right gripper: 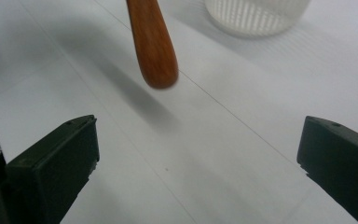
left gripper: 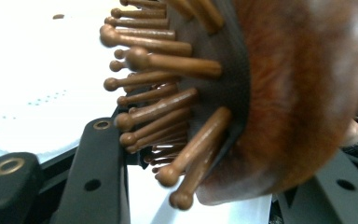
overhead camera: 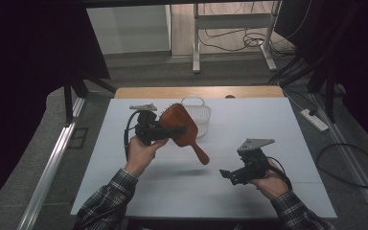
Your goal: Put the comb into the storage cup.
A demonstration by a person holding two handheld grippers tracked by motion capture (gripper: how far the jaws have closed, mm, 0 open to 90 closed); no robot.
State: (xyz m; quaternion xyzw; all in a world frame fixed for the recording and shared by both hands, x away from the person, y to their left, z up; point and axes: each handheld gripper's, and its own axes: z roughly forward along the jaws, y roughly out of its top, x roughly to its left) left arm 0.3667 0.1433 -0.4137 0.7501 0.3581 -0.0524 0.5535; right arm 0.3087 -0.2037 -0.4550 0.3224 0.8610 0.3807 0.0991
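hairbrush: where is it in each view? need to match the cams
High view: hairbrush centre-left, held off the table by the left gripper, handle toward lower right.
Left gripper view: head and bristles up close between the jaws.
Right gripper view: handle tip top centre.
Shared landmark: white basket.

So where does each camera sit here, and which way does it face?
High view: above the person's side, facing forward and down on the table; both forearms and grippers show.
Left gripper view: rides the left gripper, facing the clamped brush; own jaws show.
Right gripper view: rides the right gripper, facing the brush handle and basket; jaws apart.
All share the brush.
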